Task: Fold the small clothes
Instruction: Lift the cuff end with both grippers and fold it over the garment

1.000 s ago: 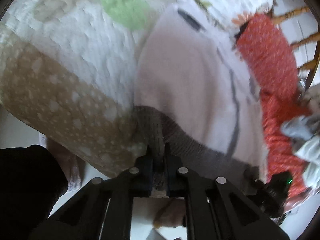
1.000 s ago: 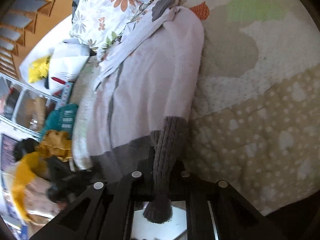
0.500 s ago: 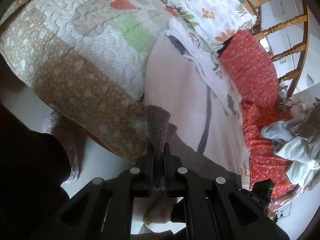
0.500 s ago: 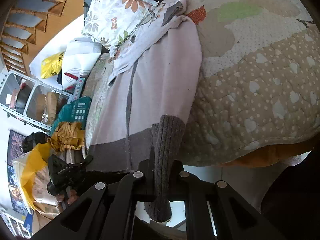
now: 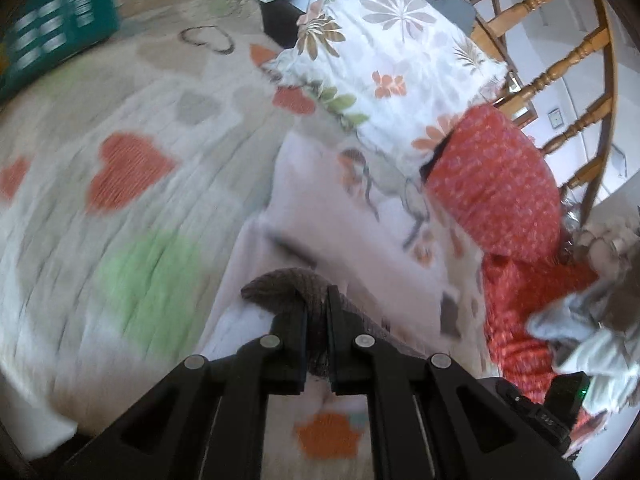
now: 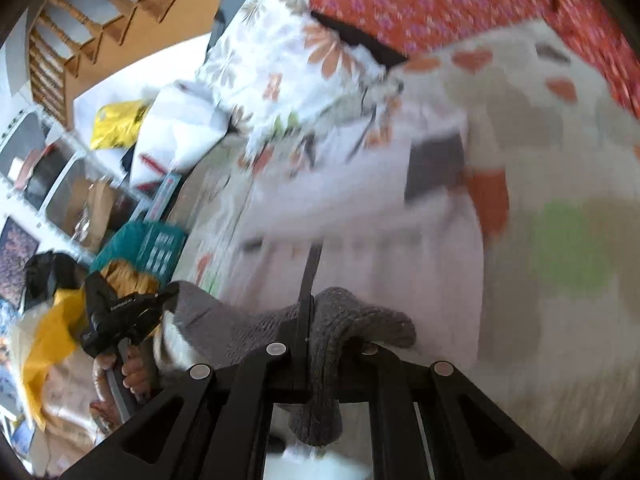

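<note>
A small pale pink sweater (image 5: 340, 208) with grey knit hem and cuffs lies on a heart-patterned quilt (image 5: 120, 168). My left gripper (image 5: 317, 312) is shut on the grey hem (image 5: 280, 284) and holds it lifted over the sweater's body. My right gripper (image 6: 310, 320) is shut on the grey hem and cuff (image 6: 352, 320), also raised over the pink body (image 6: 380, 240). The other gripper (image 6: 116, 316) shows at the left of the right wrist view, with the hem stretched between the two. Both views are motion-blurred.
A floral pillow (image 5: 392, 68) and a red patterned cushion (image 5: 496, 184) lie beyond the sweater. A wooden chair back (image 5: 560, 52) stands behind them. A teal basket (image 5: 52, 32) sits far left. Grey-white clothes (image 5: 592, 320) are piled at right. Shelves (image 6: 48, 184) stand at left.
Both grippers have lifted the grey hem from the bed edge and carried it forward over the sweater's body towards the pillow. The floor and bed edge have left view.
</note>
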The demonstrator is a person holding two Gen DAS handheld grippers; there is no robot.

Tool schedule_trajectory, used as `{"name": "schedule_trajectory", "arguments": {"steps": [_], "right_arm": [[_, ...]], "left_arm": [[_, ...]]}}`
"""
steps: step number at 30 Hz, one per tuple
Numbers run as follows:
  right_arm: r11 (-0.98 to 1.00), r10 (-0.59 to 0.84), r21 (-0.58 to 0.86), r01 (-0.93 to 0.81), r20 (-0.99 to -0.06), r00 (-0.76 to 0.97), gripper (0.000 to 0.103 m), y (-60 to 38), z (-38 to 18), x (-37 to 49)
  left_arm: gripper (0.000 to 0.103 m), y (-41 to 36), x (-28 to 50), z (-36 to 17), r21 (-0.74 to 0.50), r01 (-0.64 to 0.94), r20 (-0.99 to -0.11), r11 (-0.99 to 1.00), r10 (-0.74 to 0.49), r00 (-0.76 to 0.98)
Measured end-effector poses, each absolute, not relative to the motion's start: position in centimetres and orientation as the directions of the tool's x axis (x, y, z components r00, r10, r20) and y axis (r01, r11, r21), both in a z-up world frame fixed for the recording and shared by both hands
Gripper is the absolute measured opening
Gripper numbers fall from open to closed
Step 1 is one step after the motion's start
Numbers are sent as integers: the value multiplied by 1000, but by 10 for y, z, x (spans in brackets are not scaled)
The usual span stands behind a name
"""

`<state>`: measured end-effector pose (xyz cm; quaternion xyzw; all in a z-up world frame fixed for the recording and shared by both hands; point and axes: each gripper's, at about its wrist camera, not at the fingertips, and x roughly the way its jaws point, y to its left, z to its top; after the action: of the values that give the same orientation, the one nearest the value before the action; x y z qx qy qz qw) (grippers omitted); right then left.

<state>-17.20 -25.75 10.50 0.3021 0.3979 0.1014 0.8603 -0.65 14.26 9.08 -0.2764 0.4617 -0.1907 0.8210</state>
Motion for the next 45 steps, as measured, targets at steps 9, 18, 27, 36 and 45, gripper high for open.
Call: {"name": "schedule_trajectory", "arguments": {"steps": [9,18,27,36,45], "right_arm": [[775,359,605,180,-657,662,7,-294,90,-37],[660,416,705,259,-630,656,8,-337,33,37],[640,388,714,284,-619,683,8,-352,11,87],[531,417,789,310,-562,714,26,-375,-3,87],[447,290,826,343,-497,818,63,-422,20,57]], "left_arm": [[7,90,114,75,-595,9,-692,804,-518,503],[8,70,172,46,-600,-37,-706,799,-507,494],[8,60,202,39,-577,-22,-708,817,-486,512],[59,76,210,30,-666,-83,-654,741,-527,542],[65,84,196,55,-582,-70,-688,810,-445,574]]}}
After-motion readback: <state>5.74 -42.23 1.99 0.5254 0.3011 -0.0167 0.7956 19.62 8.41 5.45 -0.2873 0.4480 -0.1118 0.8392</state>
